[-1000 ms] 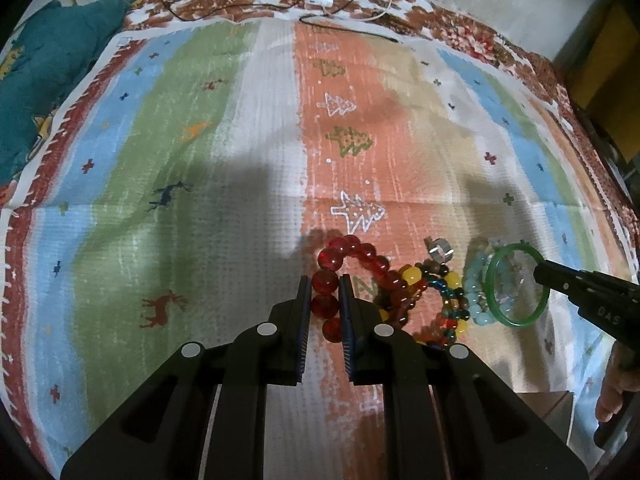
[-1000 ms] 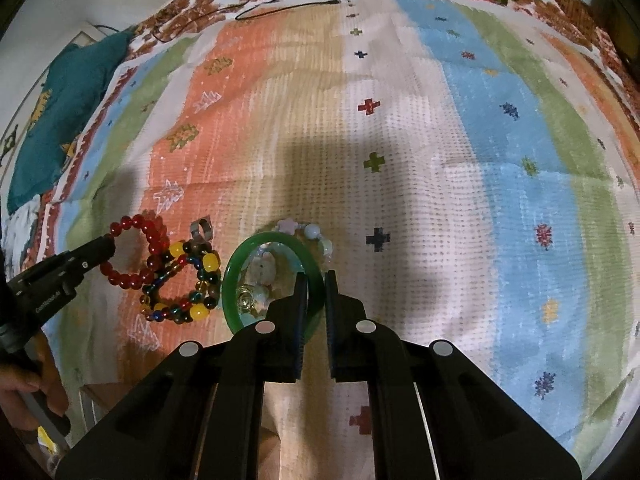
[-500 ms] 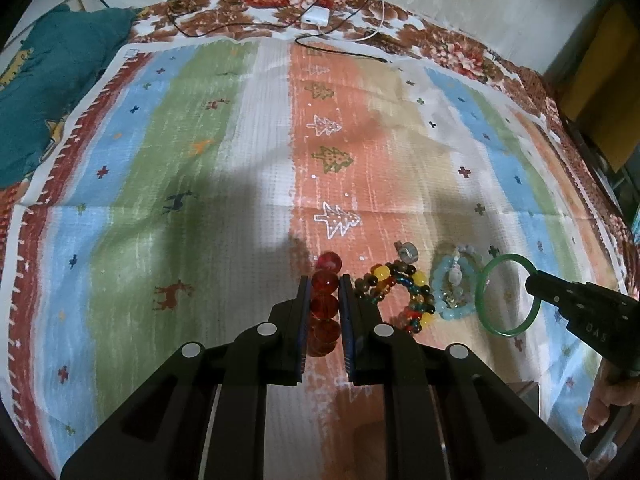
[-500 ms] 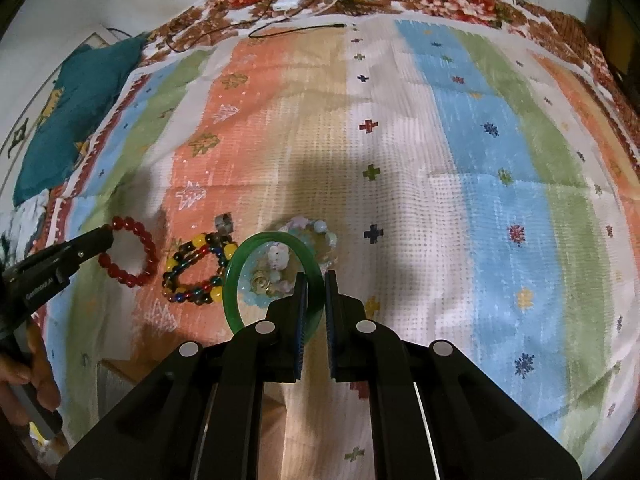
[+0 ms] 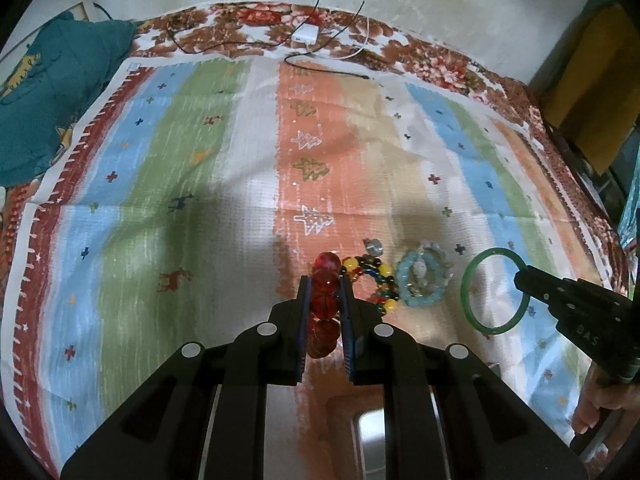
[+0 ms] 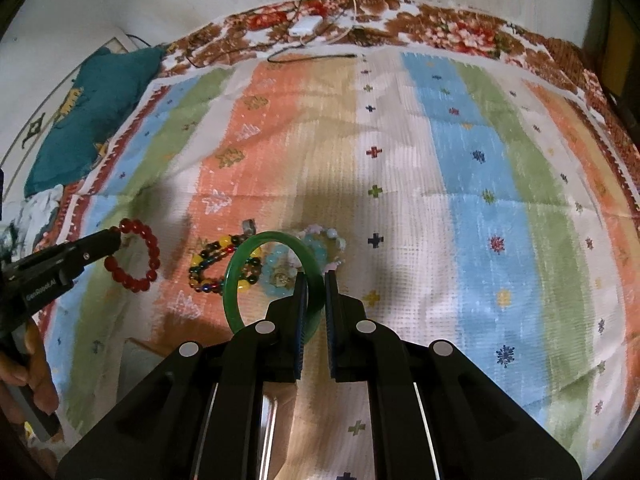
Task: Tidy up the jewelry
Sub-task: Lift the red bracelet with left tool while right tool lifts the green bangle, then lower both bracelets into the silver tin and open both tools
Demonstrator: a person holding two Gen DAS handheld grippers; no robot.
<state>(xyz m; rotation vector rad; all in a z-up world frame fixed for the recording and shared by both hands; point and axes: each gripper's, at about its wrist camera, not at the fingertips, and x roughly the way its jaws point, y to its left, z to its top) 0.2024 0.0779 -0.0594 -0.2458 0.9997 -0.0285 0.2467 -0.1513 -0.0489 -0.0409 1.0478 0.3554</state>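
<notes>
At far left we see a teal cushion (image 5: 52,92) lying at the edge of the striped cloth printed with trees, deer and crosses (image 5: 200,184). Our left hand-held gripper (image 5: 325,284) is clenched on a bracelet of round translucent red beads (image 5: 325,304), which hangs lifted off the cloth; in the right wrist view its black body carries white lettering that seems to read "GenRobot.AI". Just right of it a multicoloured beaded bracelet with yellow beads (image 5: 374,280) lies on the orange stripe, touching a pale blue beaded bracelet with a small charm (image 5: 420,280). Further right, our right hand-held gripper (image 6: 316,284) is clamped on the rim of a smooth green jade-like bangle (image 6: 272,280), held above the cloth; the letters "DAS" show on that gripper's side in the left wrist view. A white charger with cables (image 5: 306,34) lies at the cloth's far edge.
</notes>
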